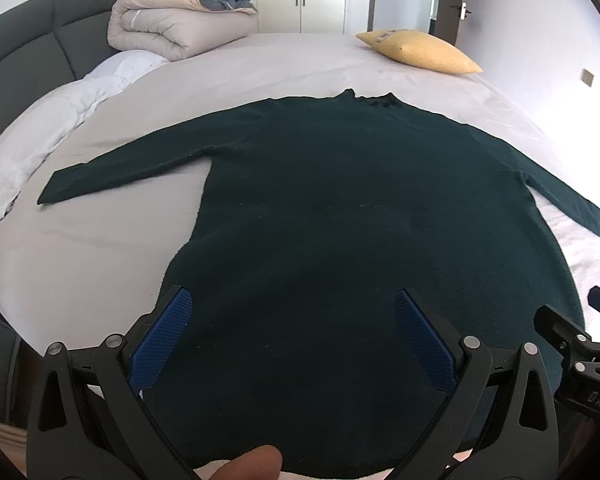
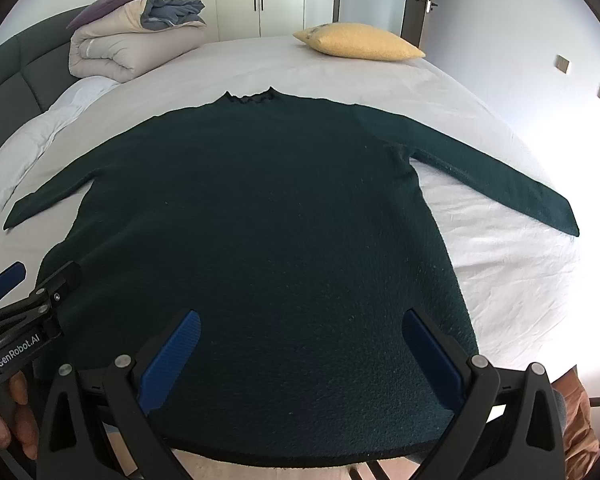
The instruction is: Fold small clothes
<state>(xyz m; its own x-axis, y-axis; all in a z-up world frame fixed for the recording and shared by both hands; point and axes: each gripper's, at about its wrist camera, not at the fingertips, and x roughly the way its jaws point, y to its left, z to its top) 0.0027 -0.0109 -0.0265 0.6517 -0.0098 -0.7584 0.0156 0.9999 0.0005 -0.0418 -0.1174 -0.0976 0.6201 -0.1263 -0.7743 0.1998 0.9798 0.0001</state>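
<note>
A dark green long-sleeved sweater point(image 1: 340, 200) lies flat on the bed, collar away from me, both sleeves spread out to the sides; it also shows in the right wrist view point(image 2: 260, 208). My left gripper point(image 1: 292, 300) is open and empty, its blue pads above the sweater's lower left part near the hem. My right gripper point(image 2: 302, 320) is open and empty above the lower right part of the hem. Each gripper shows at the edge of the other's view: the right one point(image 1: 572, 336), the left one point(image 2: 32, 292).
The bed has a pale grey sheet point(image 1: 260, 64). A rolled beige duvet point(image 1: 172, 24) sits at the far left by the dark headboard point(image 1: 24, 52). A yellow cushion point(image 1: 416, 50) lies at the far right. A white pillow point(image 1: 40, 136) lies left of the sweater.
</note>
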